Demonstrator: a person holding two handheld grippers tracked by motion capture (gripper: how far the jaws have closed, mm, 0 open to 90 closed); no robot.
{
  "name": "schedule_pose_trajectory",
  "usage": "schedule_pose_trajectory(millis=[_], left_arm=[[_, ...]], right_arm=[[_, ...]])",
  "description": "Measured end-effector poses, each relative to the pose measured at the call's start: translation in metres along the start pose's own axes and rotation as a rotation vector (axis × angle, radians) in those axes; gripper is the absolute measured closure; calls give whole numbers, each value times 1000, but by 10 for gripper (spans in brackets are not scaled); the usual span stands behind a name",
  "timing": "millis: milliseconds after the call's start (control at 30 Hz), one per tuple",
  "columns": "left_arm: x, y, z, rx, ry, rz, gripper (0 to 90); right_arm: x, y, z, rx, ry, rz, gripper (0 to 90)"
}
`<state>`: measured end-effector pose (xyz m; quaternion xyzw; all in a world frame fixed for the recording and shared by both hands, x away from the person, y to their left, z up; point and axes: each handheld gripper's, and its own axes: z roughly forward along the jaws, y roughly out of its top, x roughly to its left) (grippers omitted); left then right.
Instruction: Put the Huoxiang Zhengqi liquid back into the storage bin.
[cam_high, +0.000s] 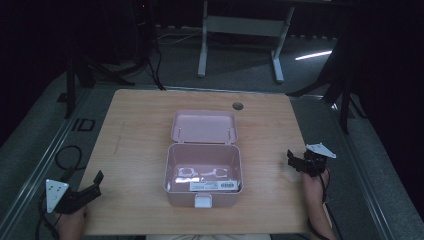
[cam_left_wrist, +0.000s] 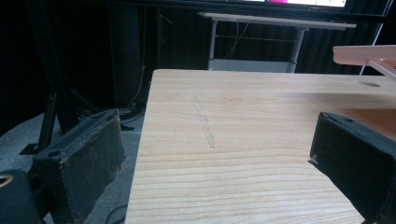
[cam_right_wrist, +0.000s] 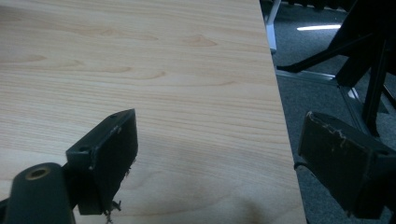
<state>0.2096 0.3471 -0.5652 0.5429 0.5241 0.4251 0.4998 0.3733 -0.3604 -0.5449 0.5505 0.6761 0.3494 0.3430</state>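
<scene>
Bench: pale wood, with a small round hole near its far edge.
Box: pink, at the bench's middle toward the near edge, lid thrown back on the far side, white latch on the near wall.
Contents: a white labelled packet flat on the box floor.
Left gripper: at the near left corner, fingers spread wide, holding nothing.
Right gripper: at the right edge, fingers wide apart, empty, one past the bench edge.
</scene>
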Motion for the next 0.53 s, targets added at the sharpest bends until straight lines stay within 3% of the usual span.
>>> schedule_pose_trajectory(millis=[300, 533], left_arm=[[0, 0, 0, -6, 4, -6, 31], [1, 0, 0, -5, 2, -10, 31]], right_arm=[[-6, 0, -1, 11, -59, 51, 117], [-7, -1, 0, 18, -49, 59, 117]])
